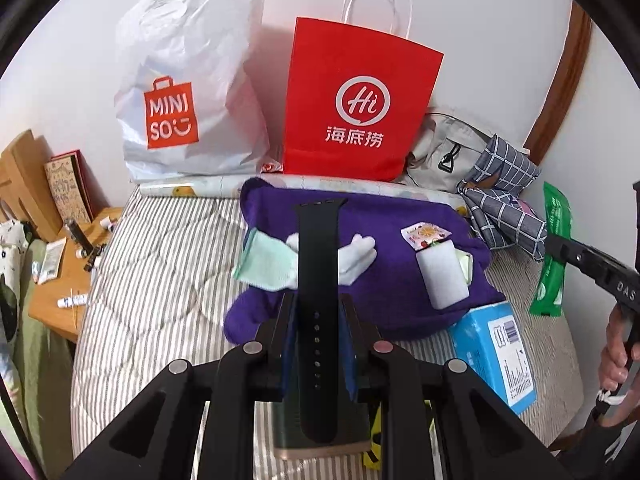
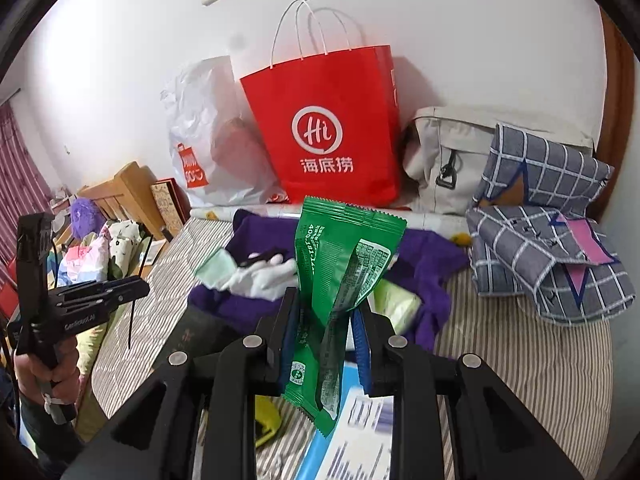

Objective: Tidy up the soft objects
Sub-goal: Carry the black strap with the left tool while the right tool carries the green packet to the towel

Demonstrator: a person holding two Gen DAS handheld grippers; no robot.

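Gripping mid-length, the left gripper jaws pinch a limp watch strap and the right gripper jaws a light, probably slippery green sachet, both before the red bag.

Black watch strap and crumpled green packet, both upright

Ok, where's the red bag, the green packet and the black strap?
red bag [image 1: 360, 92]: left wrist view, on its front, at the white logo.
green packet [image 2: 340, 264]: right wrist view, on its upper half.
black strap [image 1: 318, 264]: left wrist view, on its middle.
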